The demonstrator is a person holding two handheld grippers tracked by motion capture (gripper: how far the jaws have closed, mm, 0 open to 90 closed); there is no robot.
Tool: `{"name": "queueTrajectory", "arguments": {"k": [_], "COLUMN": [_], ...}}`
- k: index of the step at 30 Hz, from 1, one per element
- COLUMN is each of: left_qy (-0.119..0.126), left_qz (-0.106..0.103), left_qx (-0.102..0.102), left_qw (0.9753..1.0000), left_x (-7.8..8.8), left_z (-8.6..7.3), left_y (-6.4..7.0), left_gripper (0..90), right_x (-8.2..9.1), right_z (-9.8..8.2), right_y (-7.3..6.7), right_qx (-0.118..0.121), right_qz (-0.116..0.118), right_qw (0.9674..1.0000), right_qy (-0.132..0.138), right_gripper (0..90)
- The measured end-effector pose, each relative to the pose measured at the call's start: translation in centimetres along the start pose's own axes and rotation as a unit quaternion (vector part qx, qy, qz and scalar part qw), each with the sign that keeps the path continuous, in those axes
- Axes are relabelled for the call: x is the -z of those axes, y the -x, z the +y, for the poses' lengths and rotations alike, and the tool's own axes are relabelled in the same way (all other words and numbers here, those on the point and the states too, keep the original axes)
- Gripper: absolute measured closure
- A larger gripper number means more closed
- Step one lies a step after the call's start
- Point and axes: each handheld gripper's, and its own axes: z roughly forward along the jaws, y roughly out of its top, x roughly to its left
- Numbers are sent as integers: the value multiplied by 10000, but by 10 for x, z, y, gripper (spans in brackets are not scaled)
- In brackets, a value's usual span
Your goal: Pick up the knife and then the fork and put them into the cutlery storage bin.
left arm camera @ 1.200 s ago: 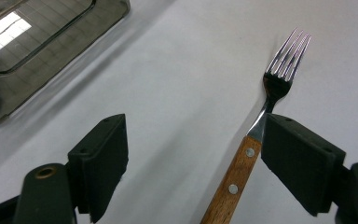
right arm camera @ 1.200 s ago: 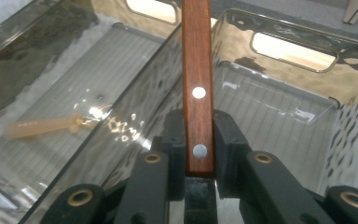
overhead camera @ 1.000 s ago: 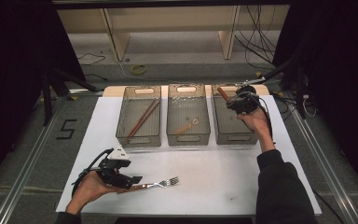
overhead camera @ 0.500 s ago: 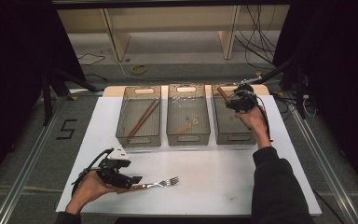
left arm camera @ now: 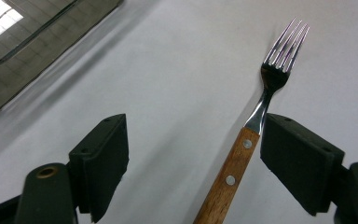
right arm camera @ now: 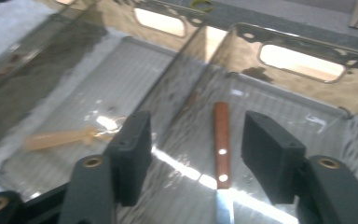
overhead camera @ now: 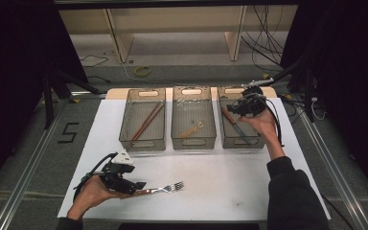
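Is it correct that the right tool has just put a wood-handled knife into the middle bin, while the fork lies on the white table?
Not quite. The knife lies in the right bin, not the middle one, as the high view shows. The right tool has just opened above it, and the fork lies on the white table.

White table [overhead camera: 249, 191]: three clear bins [overhead camera: 193, 122], one fork [overhead camera: 168, 188].
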Motion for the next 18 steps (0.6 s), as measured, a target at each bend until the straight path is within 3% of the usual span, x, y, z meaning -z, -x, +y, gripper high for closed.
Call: {"name": "queueTrajectory", "arguments": {"k": [10,18], "left_qy": [-240,-423], "left_qz": [-47,-65], "left_qx": [-79,-188], "left_qw": [9997,9989], "left_x": [1,0], "left_z": [1,2], "left_y": [3,5], "left_gripper": [238,240], "right_x": [28,43], "right_z": [-20,-45], "right_y": [-36,-58], "right_qx": [531,681], "right_qz": [450,723], "right_qw": [9975,9946], "right_qy": [142,295], "right_gripper": [373,351]}}
